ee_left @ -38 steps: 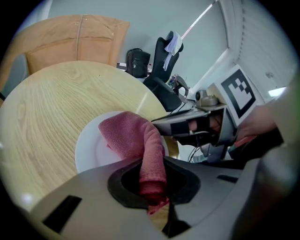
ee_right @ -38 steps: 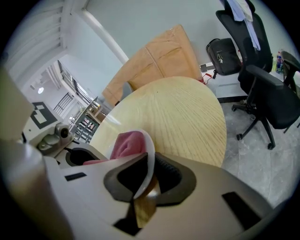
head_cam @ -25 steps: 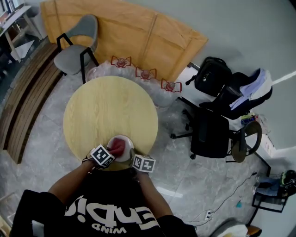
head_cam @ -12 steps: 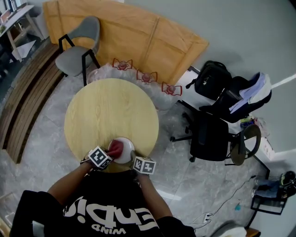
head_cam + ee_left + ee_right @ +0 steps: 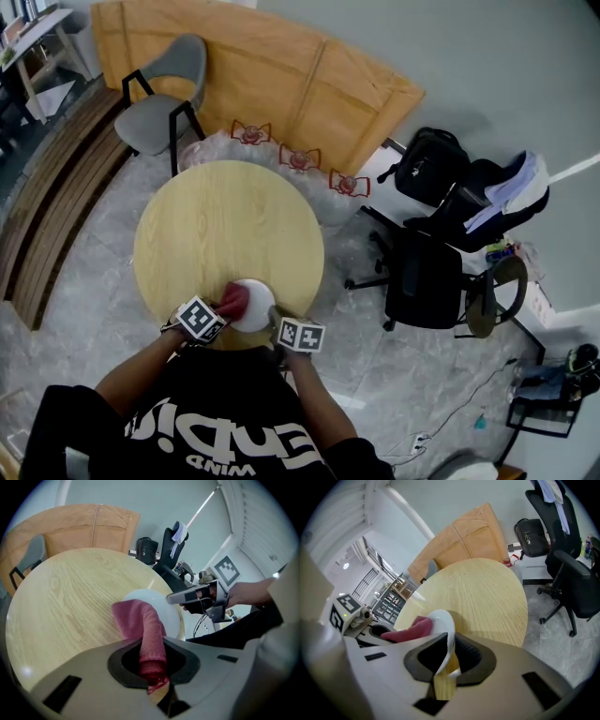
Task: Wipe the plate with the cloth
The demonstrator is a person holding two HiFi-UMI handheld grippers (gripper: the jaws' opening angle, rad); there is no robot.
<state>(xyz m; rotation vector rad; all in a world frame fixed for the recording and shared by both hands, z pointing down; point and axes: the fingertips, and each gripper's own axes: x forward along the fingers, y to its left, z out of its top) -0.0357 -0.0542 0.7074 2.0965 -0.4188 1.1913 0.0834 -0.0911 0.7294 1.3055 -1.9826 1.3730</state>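
Jaws of the left gripper (image 5: 155, 679) are clamped on one end of the red cloth (image 5: 140, 620), which runs forward out of them in a rolled band. The free end of the cloth is bunched on the left part of the white plate (image 5: 172, 616) (the left gripper view shows it spread over the plate's rim on that side). The right gripper (image 5: 443, 667) has its jaws closed on the plate's rim at the side opposite the cloth, and the rim passes edge-on between them. In the head view the two grippers flank the plate (image 5: 257, 307), the left one (image 5: 216, 313) touching the cloth (image 5: 234, 300) and the right one (image 5: 281, 324) at the plate's near right edge. Whether the plate lies flat or is tipped cannot be told. Under the plate is a round wooden table (image 5: 225, 225), whose near edge is just beside the plate. Well beyond the plate stands a grey chair (image 5: 164, 89), and well to the plate's right a black office chair (image 5: 427, 272).
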